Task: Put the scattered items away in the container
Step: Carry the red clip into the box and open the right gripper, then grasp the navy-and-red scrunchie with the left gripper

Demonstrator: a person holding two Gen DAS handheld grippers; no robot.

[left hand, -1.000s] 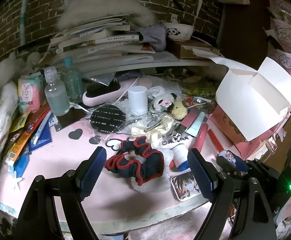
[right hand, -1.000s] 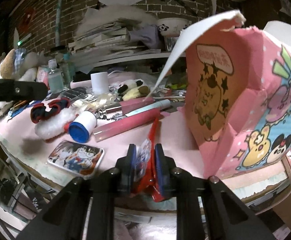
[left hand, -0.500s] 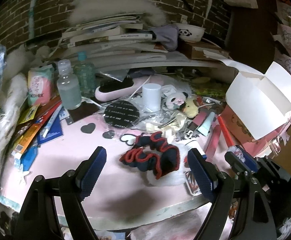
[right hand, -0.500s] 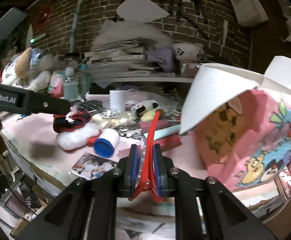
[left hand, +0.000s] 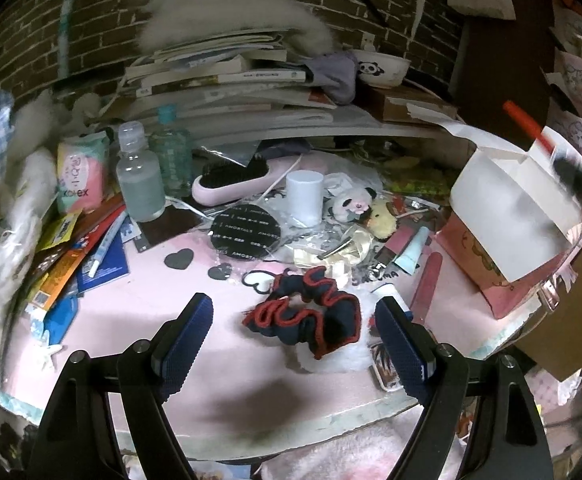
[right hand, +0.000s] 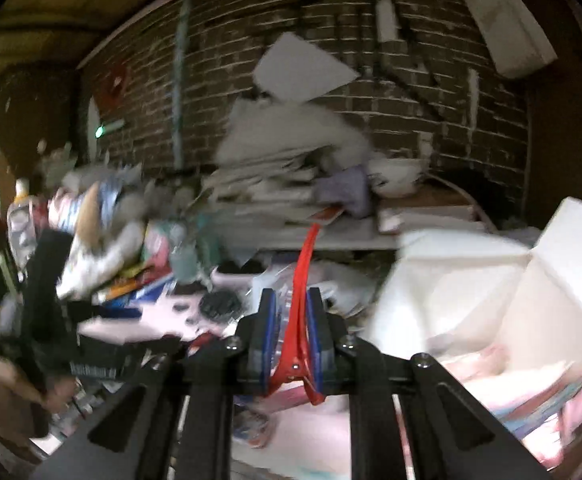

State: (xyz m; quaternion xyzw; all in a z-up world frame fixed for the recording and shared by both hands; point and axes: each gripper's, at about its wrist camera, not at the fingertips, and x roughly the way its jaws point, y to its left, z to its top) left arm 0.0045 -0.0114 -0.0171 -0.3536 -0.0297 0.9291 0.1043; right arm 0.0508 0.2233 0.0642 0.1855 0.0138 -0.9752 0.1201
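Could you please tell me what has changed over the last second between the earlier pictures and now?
The right hand-held gripper, shut on the red hair clip throughout, has lifted it off the pink tabletop and now holds it up by the open box. The left hand-held gripper stayed open above the navy and red scrunchie, which has not moved.

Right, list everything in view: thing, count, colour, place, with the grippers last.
scrunchie: 1, navy with red trim, front of table between the left gripper's fingers
box: 1, pink with white flaps, open, table's right side
clip: 1, red, in the right gripper
hairbrush: 1, pink and black, mid table
bottles: 2, clear, left rear
white cup: 1, centre
black disc: 1, centre
plush toys: 2, panda and yellow, right of the cup
books: a stack, shelf behind
bowl: 1, white with panda, shelf
left gripper: open, above the scrunchie
right gripper: shut on the clip, by the box
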